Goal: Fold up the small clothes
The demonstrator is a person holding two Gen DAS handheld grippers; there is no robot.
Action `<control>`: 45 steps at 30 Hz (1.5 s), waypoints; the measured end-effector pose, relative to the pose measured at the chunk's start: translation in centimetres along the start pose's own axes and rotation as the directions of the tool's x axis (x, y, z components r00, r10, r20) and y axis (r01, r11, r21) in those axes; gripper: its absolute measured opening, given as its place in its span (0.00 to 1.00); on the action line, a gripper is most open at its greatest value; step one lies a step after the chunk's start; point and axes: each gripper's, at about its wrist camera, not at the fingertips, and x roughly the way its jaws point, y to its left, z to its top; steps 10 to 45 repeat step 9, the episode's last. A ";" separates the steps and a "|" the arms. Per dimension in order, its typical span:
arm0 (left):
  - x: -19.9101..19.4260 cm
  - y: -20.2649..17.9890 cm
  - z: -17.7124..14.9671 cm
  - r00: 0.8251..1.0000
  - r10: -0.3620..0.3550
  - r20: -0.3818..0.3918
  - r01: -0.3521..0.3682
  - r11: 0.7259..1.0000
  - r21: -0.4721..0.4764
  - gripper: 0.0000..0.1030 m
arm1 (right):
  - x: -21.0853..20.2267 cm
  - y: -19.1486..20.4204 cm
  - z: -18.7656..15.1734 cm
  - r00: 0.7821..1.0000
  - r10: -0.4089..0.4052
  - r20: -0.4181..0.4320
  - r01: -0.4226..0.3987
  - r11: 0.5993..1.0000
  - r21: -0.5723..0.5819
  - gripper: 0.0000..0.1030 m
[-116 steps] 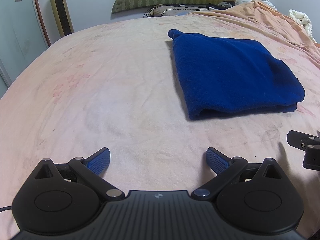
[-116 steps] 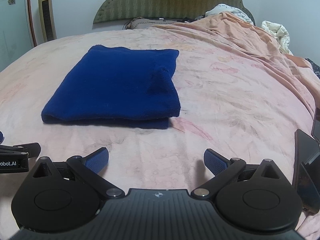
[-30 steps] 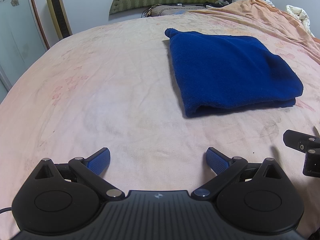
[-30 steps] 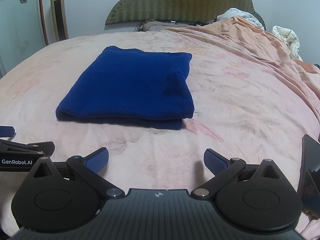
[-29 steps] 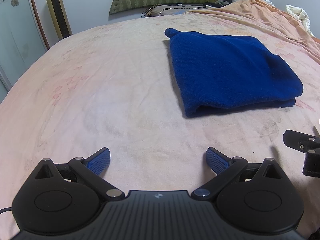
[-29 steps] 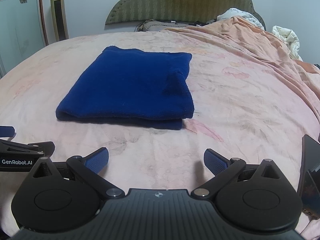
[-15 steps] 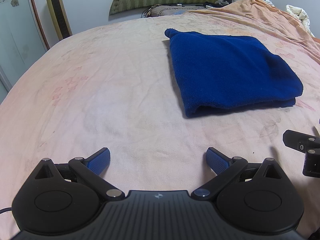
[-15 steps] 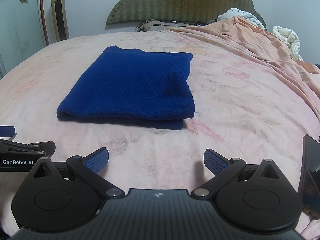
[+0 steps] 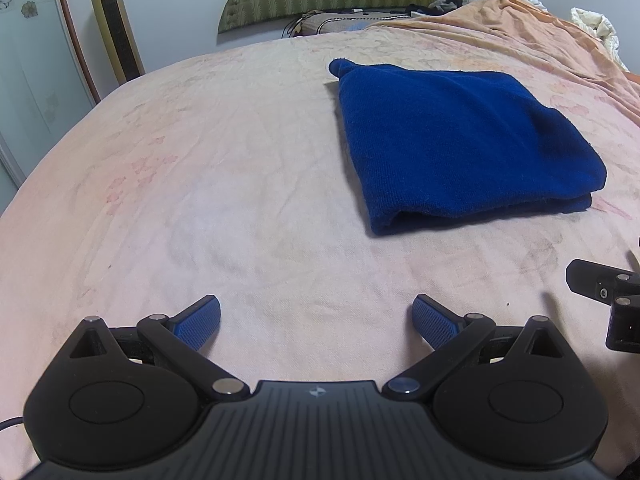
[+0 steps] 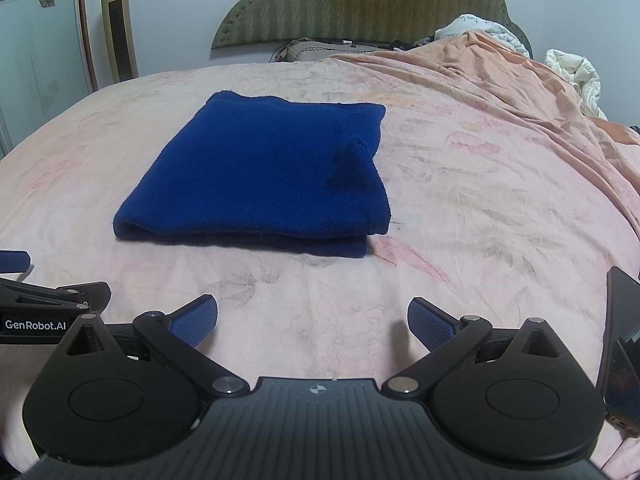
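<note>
1. The blue garment [image 10: 256, 172] lies folded into a flat rectangle on the bed [image 10: 460, 208], ahead of both tools and touching neither. From the left wrist view it sits ahead and to the right [image 9: 452, 136].
2. It looks like a soft, thick knit: light, limp, not fragile, and likely to sag and unfold if lifted by 1 point. The fuzzy surface should grip the ribbed pads well, so slipping seems unlikely.
3. The near edge shows at least 2 stacked layers; a pinch there must catch all of them or the fold will peel apart.
4. A small peak of cloth [image 10: 354, 160] stands up near the right side and may need flattening.
5. The best holds are probably the 2 near corners, 1 per tool.
6. The left hand-held gripper [image 9: 316, 320] is released, jaws wide apart and empty; the right hand-held gripper [image 10: 312, 320] likewise.
</note>
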 end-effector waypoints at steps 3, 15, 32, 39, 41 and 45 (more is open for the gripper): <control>0.0 -0.1 0.0 1.000 0.005 0.008 -0.005 1.000 0.008 1.00 | 0.0 0.0 0.0 1.000 0.000 0.000 0.000 1.000 -0.001 1.00; -0.4 0.1 0.3 0.999 -0.011 0.037 0.010 1.000 0.012 1.00 | 0.0 -0.2 0.1 1.000 -0.001 -0.002 0.001 1.000 0.006 1.00; -0.4 0.1 0.3 0.999 -0.011 0.037 0.010 1.000 0.012 1.00 | 0.0 -0.2 0.1 1.000 -0.001 -0.002 0.001 1.000 0.006 1.00; -0.4 0.1 0.3 0.999 -0.011 0.037 0.010 1.000 0.012 1.00 | 0.0 -0.2 0.1 1.000 -0.001 -0.002 0.001 1.000 0.006 1.00; -0.4 0.1 0.3 0.999 -0.011 0.037 0.010 1.000 0.012 1.00 | 0.0 -0.2 0.1 1.000 -0.001 -0.002 0.001 1.000 0.006 1.00; -0.4 0.1 0.3 0.999 -0.011 0.037 0.010 1.000 0.012 1.00 | 0.0 -0.2 0.1 1.000 -0.001 -0.002 0.001 1.000 0.006 1.00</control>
